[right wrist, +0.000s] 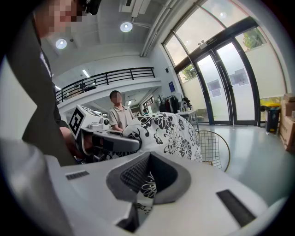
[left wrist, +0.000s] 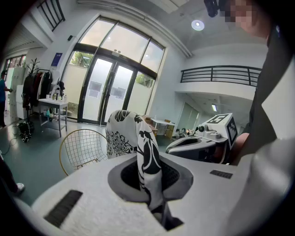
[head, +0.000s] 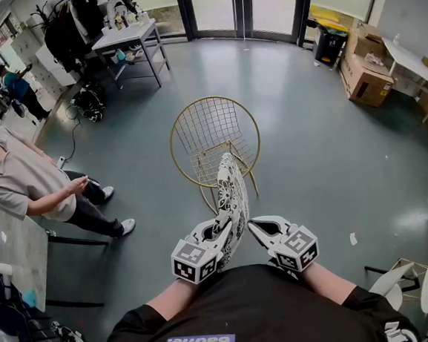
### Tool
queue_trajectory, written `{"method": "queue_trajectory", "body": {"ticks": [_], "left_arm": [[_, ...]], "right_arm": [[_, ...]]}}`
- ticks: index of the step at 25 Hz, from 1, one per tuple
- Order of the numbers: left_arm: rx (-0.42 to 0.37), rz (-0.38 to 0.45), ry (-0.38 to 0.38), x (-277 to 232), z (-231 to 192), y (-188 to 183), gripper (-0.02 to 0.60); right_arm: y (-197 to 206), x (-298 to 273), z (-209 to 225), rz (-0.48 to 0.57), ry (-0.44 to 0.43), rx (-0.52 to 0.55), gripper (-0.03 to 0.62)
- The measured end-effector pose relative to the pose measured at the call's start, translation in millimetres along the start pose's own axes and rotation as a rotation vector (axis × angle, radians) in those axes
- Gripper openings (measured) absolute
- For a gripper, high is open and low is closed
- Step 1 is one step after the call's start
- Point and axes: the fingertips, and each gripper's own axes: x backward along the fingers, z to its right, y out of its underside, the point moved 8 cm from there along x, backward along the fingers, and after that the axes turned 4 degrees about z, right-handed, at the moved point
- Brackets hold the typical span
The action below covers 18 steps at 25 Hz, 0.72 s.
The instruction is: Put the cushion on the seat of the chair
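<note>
ahead, open grey floor (head: 324,157) lies all round the gold wire chair (head: 214,129). my forearms reach forward side by side, both tipped slightly down. my left tongs (head: 223,231) are clamped tight on the near edge of the black-and-white floral cushion (head: 233,191), and my right tongs (head: 255,228) pinch its fabric too. the cushion stands on edge in the air, between me and the chair's seat.

hidden: wire chair (head: 214,133) front rim, behind cushion (head: 232,191) | cut off: seated person (head: 21,180) (left picture edge) | too small: items on far table (head: 124,36)
</note>
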Motion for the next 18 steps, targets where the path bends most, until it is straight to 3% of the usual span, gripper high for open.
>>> {"method": "queue_trajectory", "body": {"ticks": [18], "left_arm": [[0.01, -0.006, -0.001, 4.4, 10.7, 4.4, 0.026]], "right_arm": [[1.3, 5.1, -7.8, 0.004, -0.002, -0.01, 0.029]]}}
